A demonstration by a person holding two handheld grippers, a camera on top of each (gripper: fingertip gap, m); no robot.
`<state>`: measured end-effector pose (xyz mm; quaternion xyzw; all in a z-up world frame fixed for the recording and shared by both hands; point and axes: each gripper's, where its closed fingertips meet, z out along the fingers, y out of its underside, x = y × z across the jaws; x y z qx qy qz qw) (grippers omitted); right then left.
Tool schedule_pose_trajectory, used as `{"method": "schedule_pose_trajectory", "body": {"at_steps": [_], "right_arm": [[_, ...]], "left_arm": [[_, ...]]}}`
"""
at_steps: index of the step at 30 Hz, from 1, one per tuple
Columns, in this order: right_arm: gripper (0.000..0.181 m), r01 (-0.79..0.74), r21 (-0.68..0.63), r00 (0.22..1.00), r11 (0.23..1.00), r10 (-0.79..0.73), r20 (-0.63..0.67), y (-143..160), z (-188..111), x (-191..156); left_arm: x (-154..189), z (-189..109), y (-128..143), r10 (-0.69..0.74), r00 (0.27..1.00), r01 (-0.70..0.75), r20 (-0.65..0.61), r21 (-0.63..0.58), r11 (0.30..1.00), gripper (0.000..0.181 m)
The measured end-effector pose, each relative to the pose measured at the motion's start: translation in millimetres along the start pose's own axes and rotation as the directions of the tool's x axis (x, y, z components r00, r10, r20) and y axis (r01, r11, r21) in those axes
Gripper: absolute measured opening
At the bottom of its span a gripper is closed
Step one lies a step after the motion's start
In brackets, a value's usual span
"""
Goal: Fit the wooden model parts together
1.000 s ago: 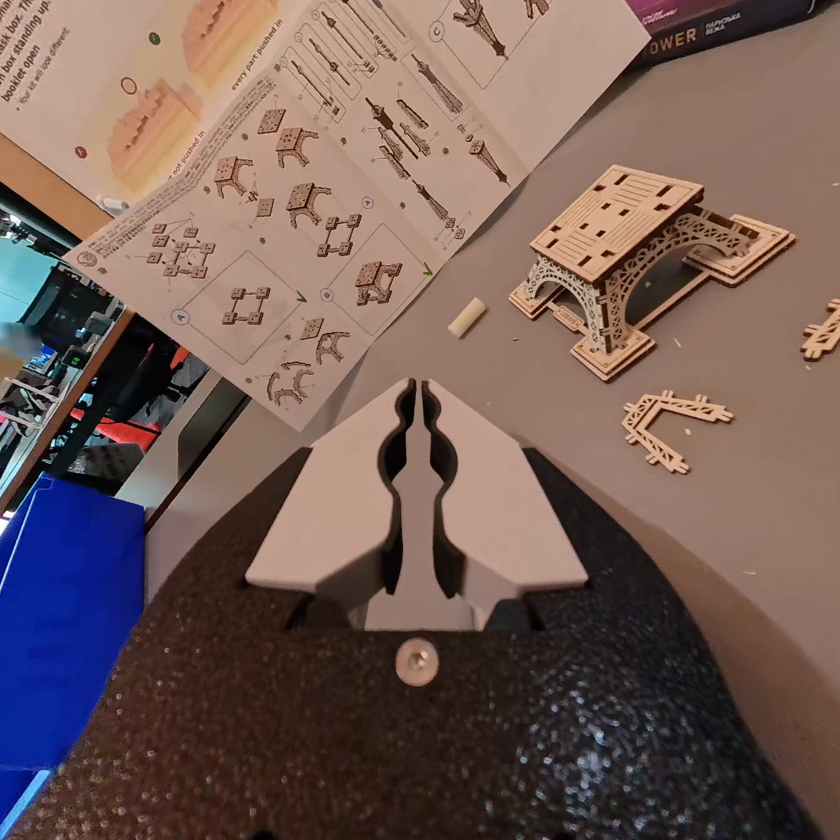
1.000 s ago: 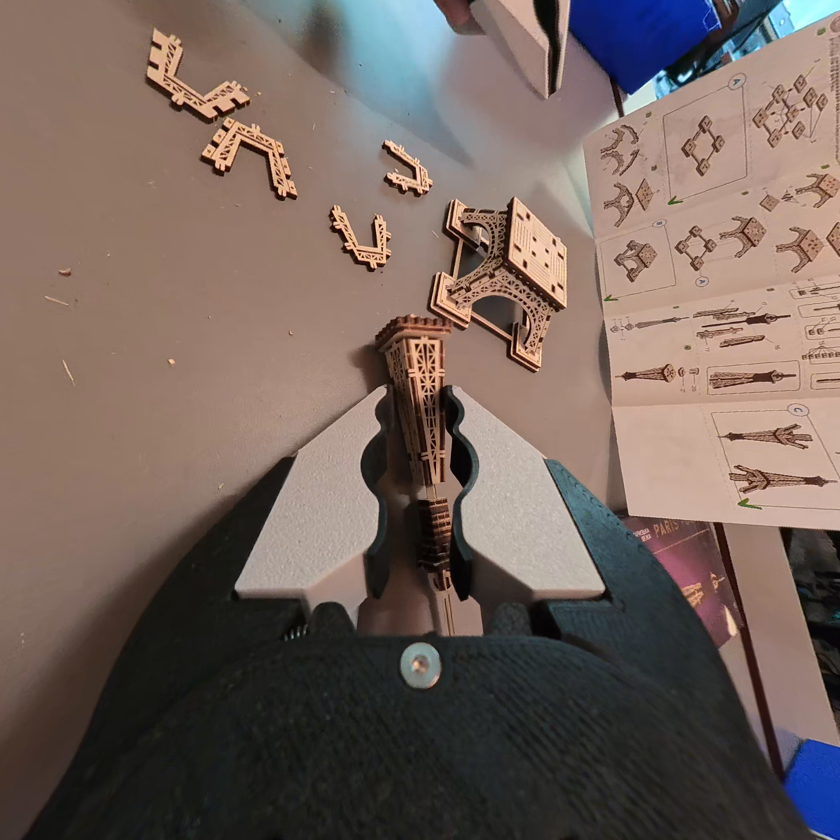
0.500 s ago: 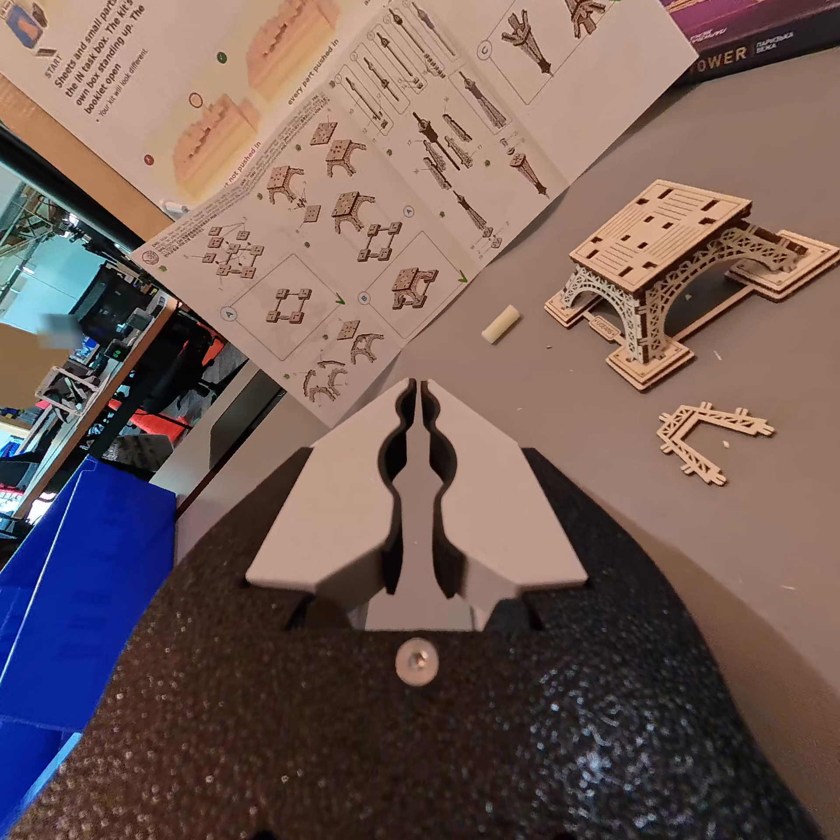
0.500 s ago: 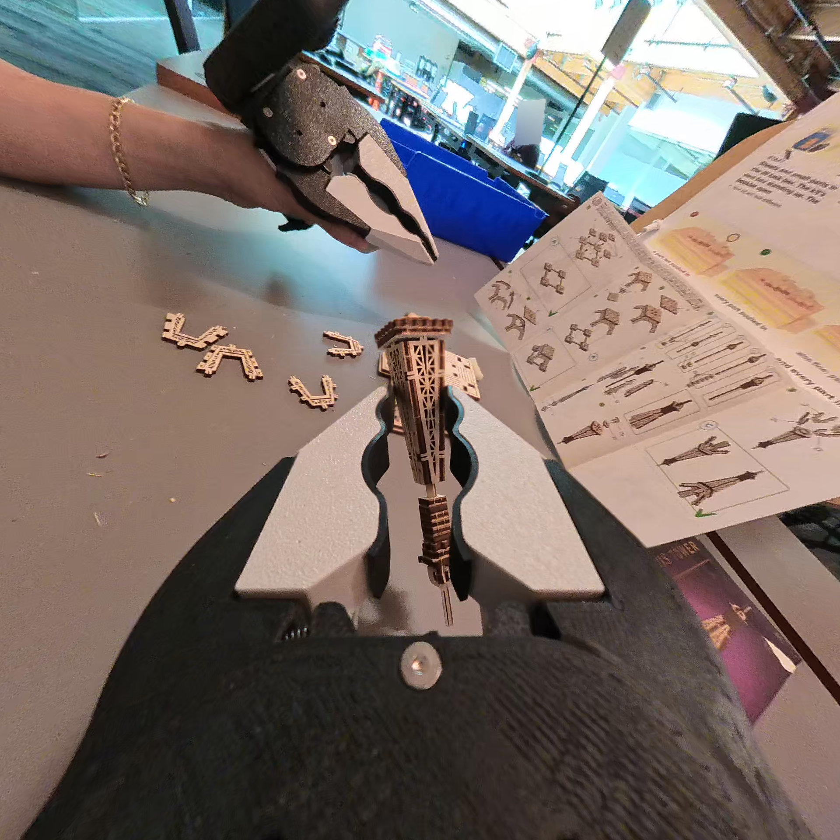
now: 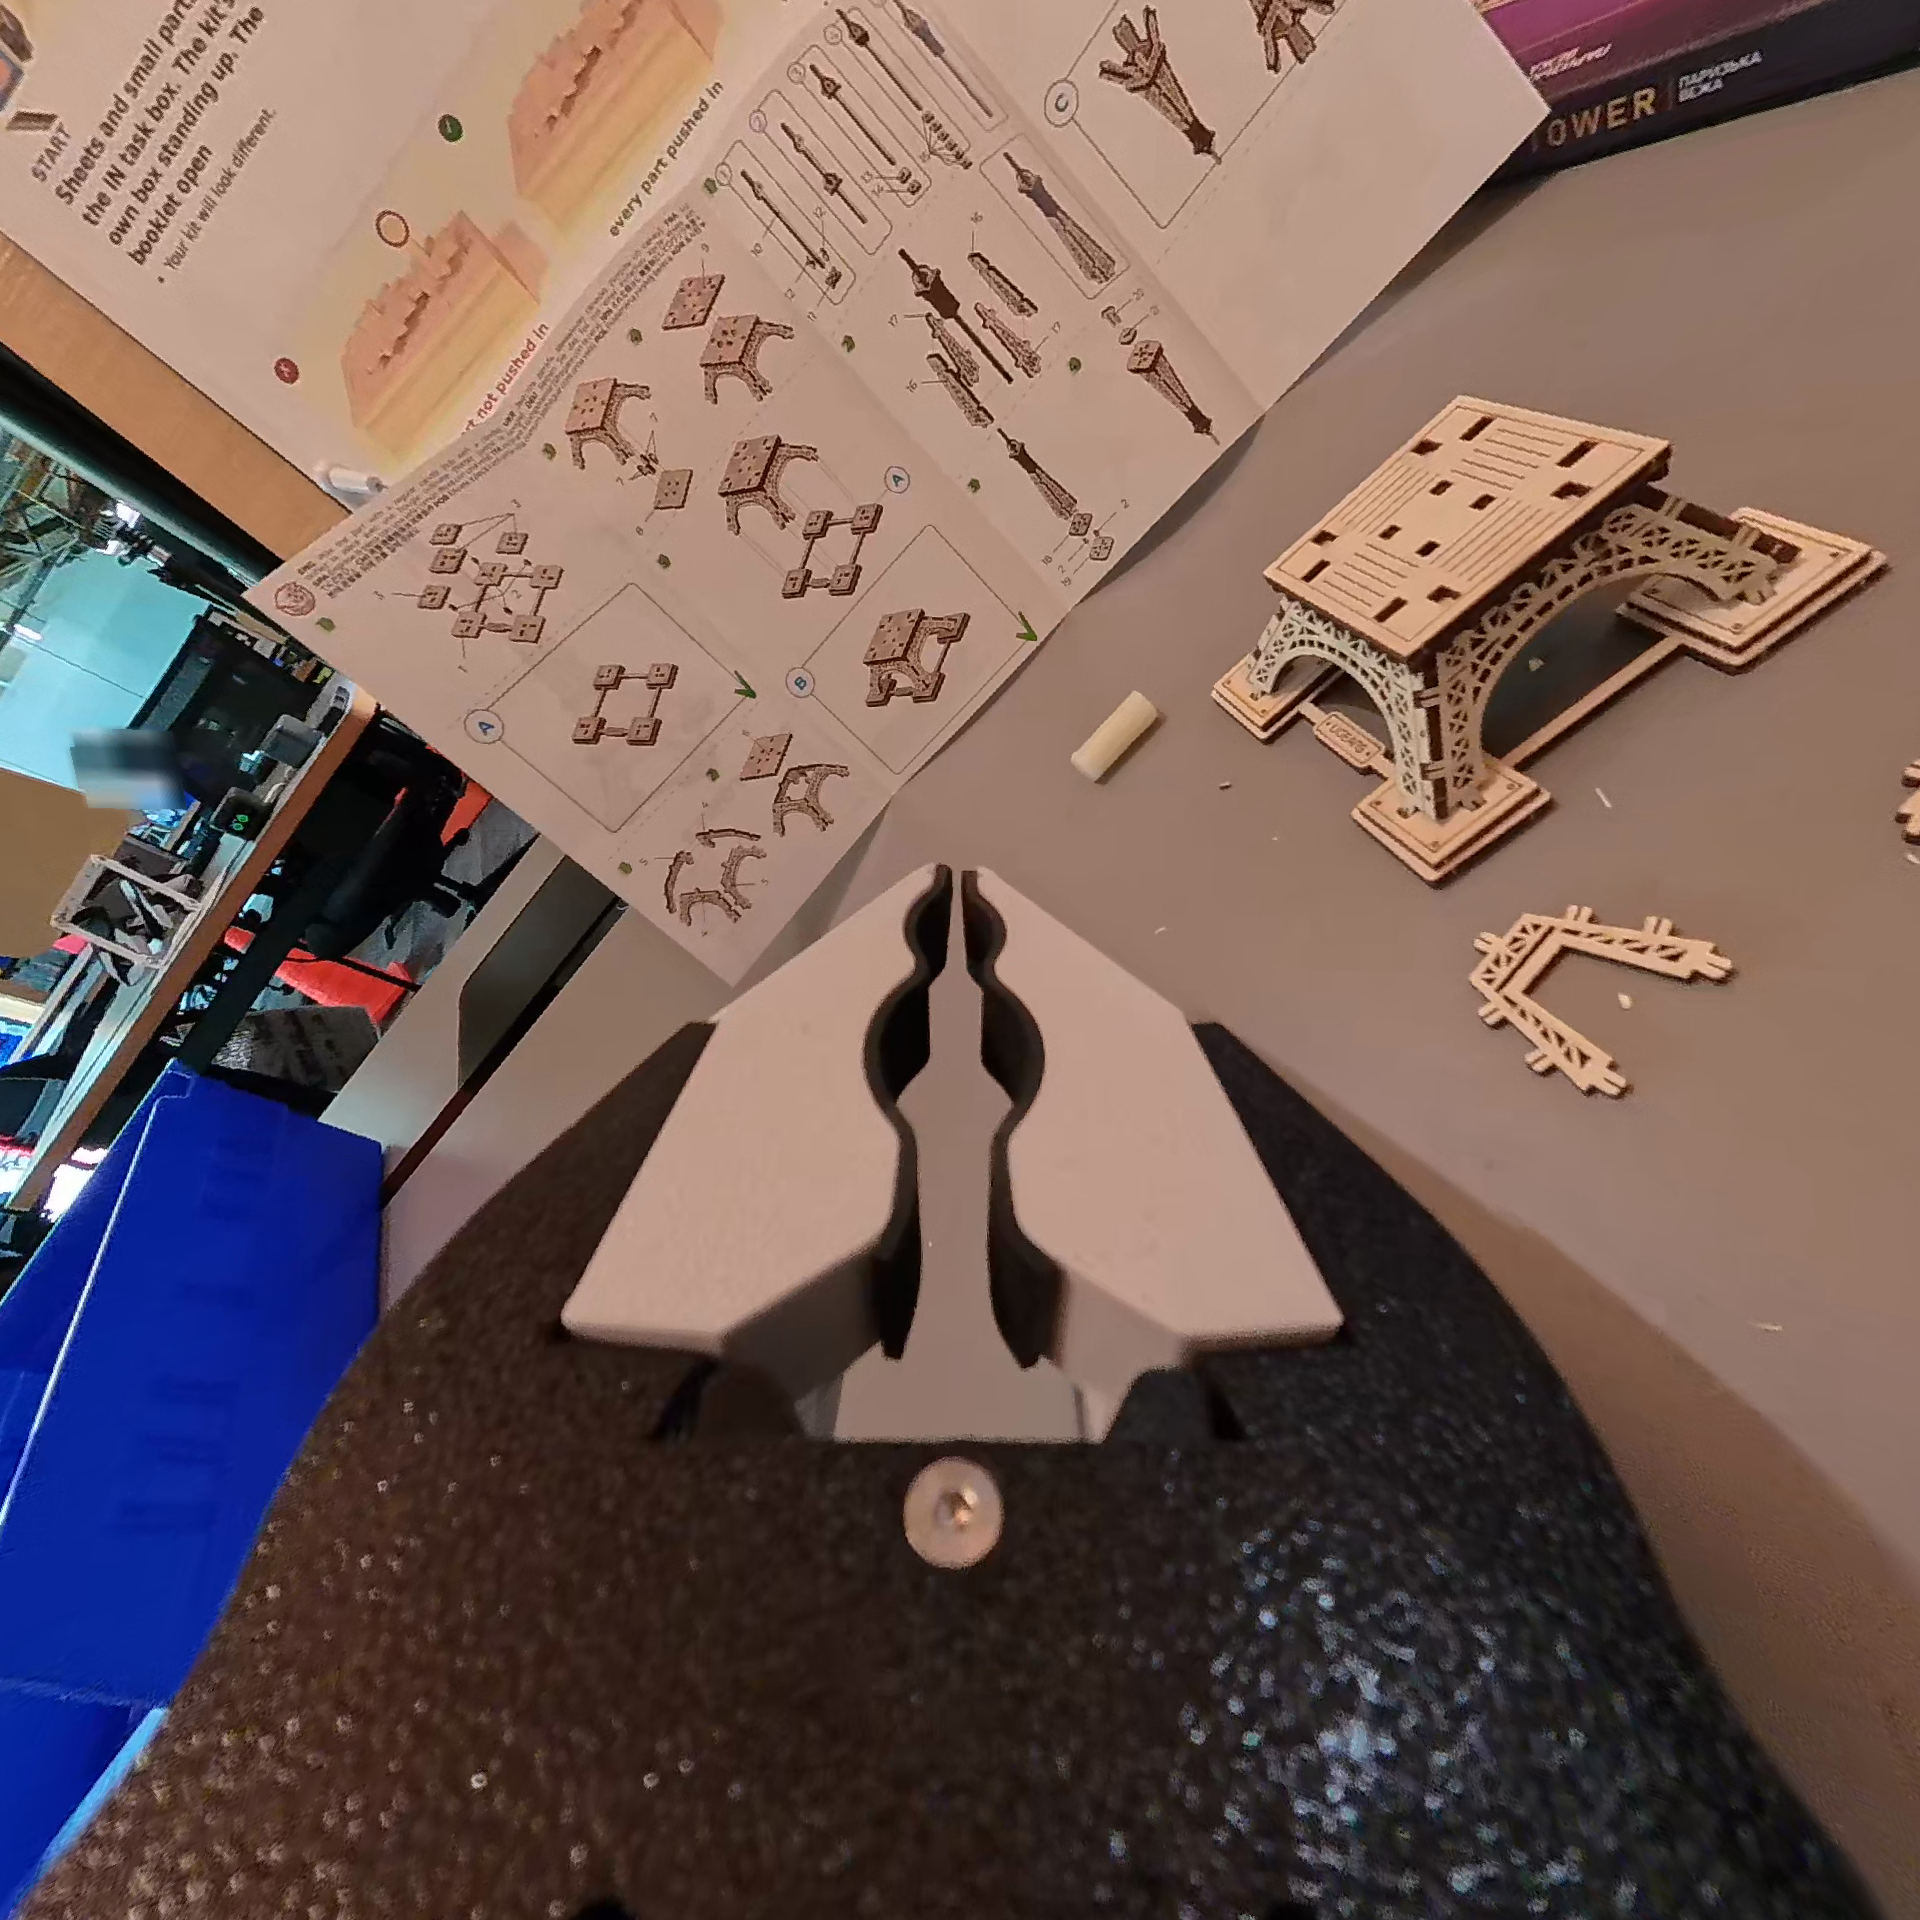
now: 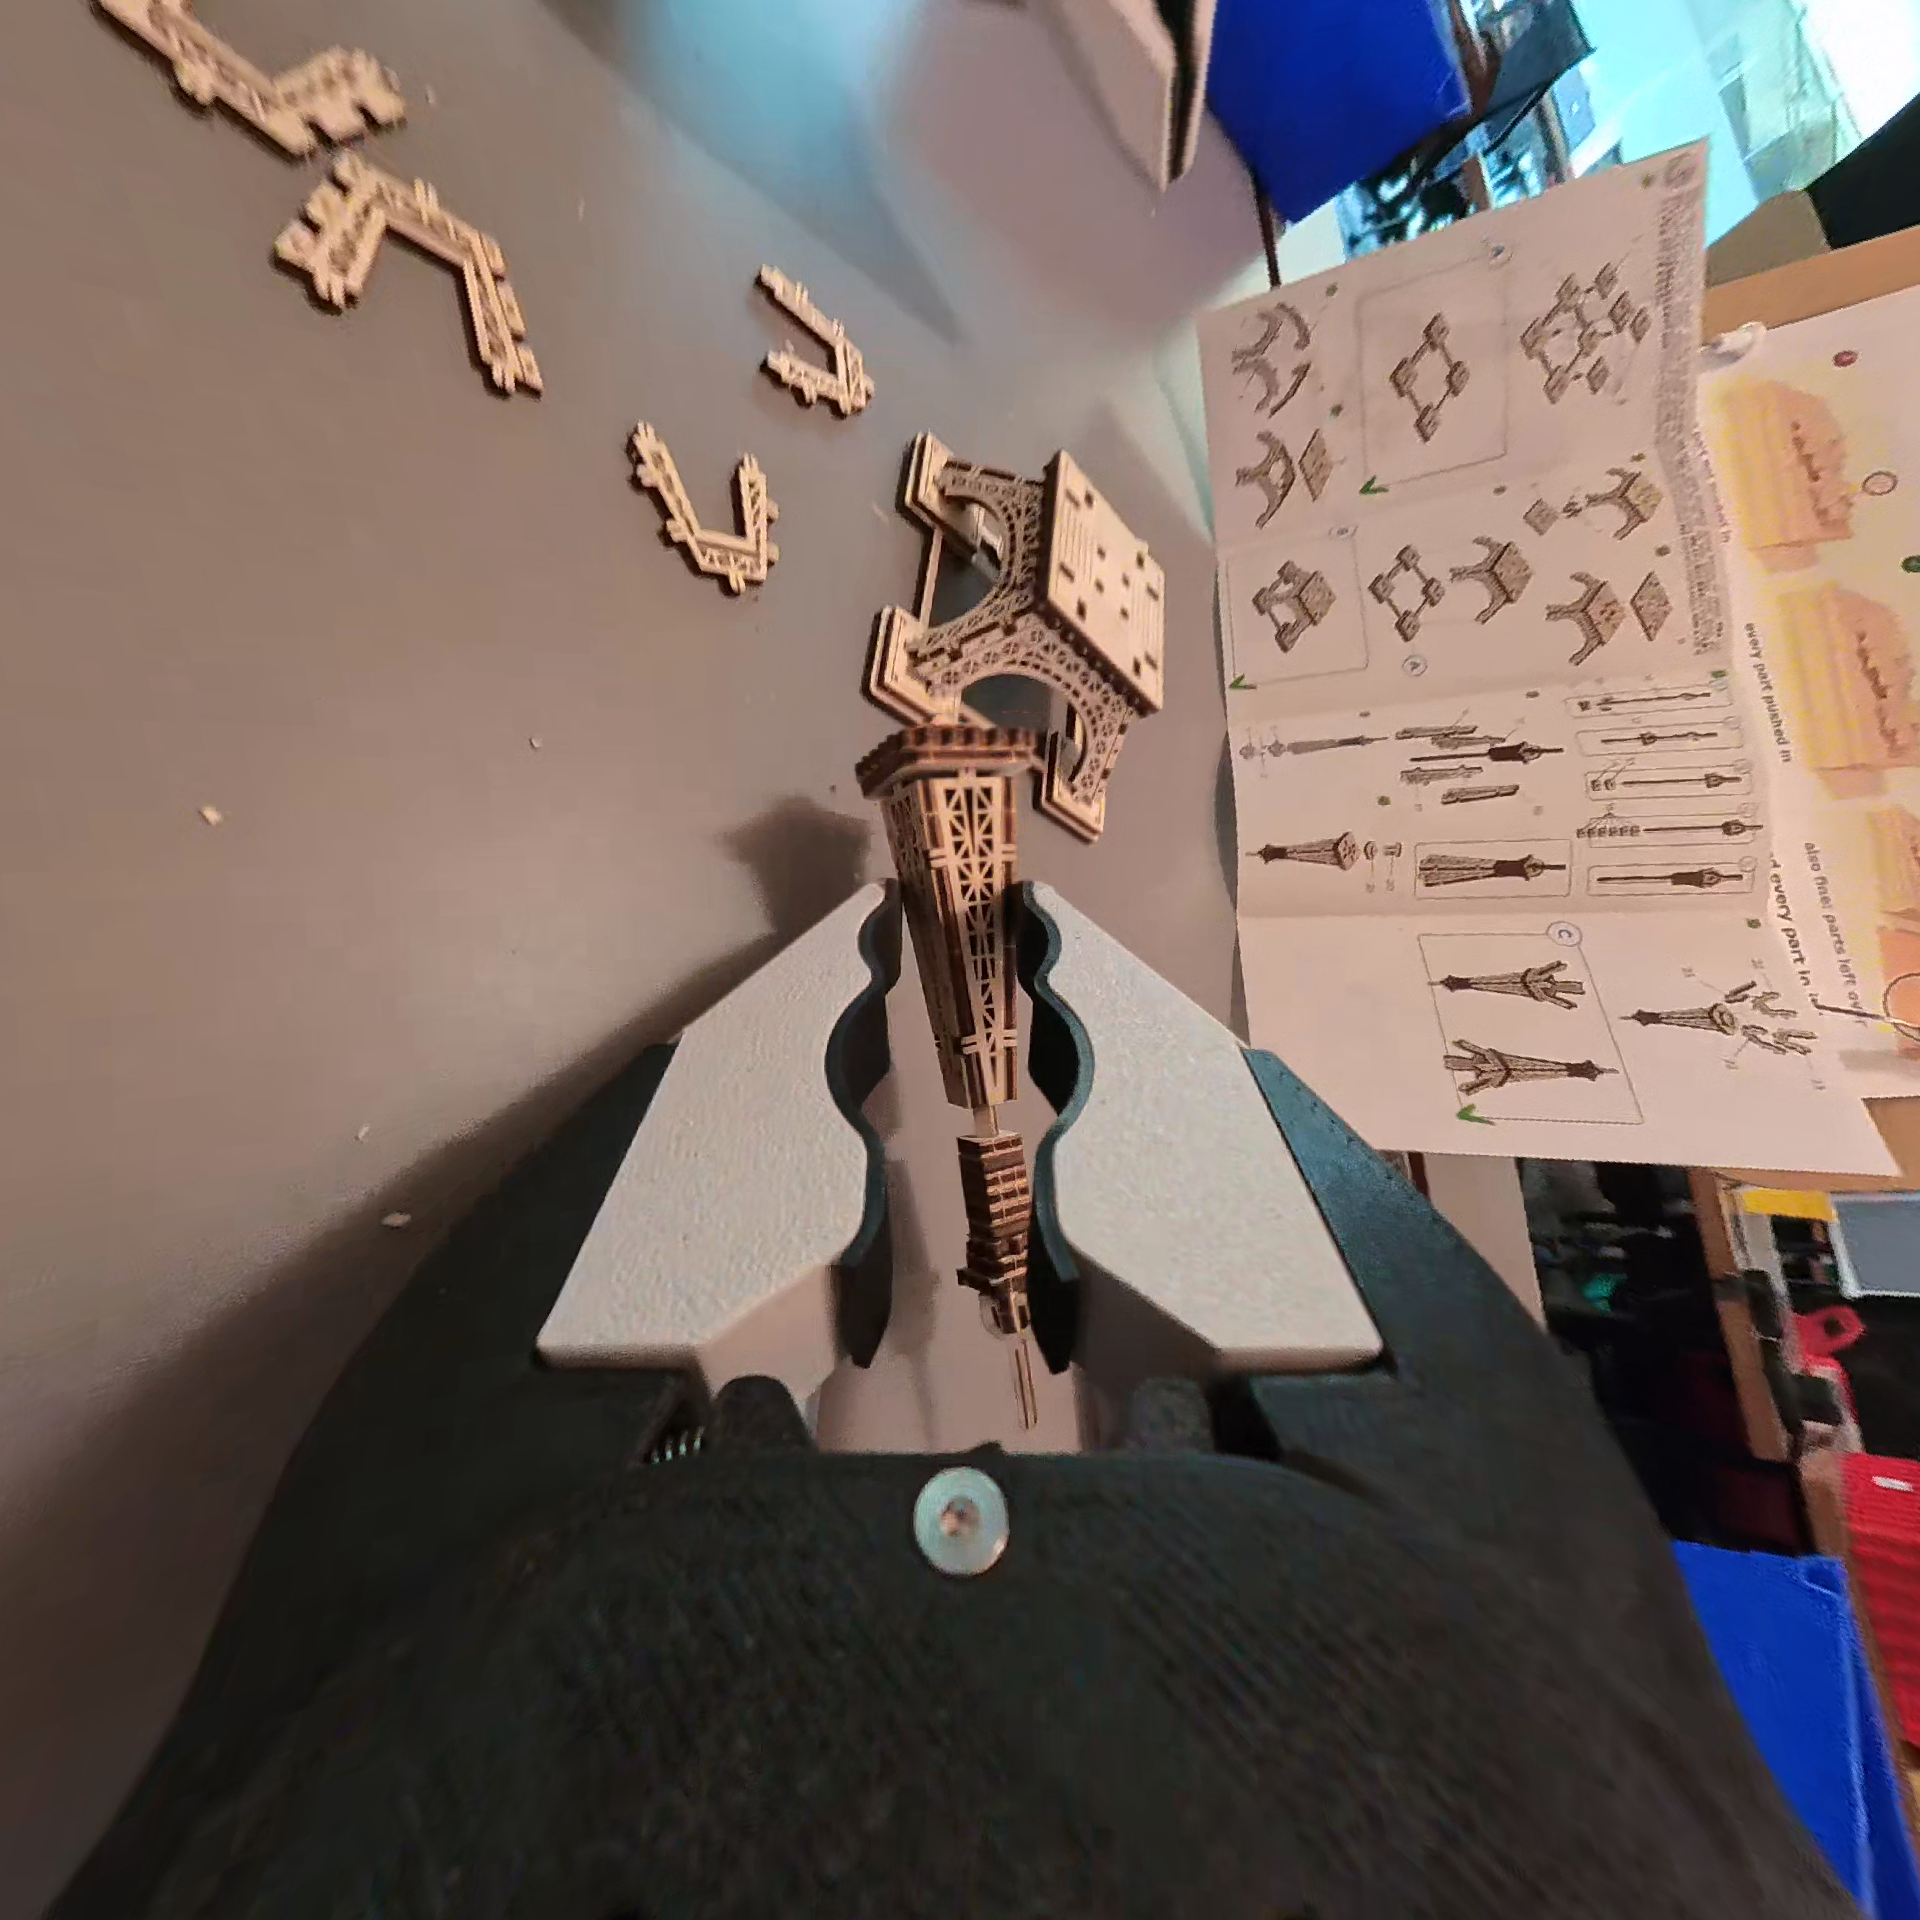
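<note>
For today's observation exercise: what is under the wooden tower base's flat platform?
Under the tower base, four lattice arch legs stand on square feet joined by thin strips, with bare grey table showing through the arches. The platform's underside is hidden.

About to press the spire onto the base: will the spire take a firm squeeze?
Probably not. The spire is thin laser-cut lattice, likely brittle. Its narrow tip hangs on a slim pin, which may snap. It looks light; the right gripper holds it mid-taper, so it could slip.
</note>
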<state>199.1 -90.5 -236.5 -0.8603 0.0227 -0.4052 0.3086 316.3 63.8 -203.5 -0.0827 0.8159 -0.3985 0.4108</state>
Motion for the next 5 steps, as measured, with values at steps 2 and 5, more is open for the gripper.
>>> {"method": "schedule_pose_trajectory", "body": {"at_steps": [2,5], "right_arm": [[0.019,0.030,-0.029,0.999,0.999,-0.031,-0.009,4.5,1.5,-0.4],[0.019,0.047,-0.046,0.999,0.998,-0.048,-0.001,8.6,3.4,-2.9]], "left_arm": [[0.9,0.0,-0.4,0.000,1.000,0.000,-0.003,0.001,1.000,0.000],[2.4,0.2,-1.1,-0.006,1.000,0.006,-0.012,0.004,1.000,0.000]]}}
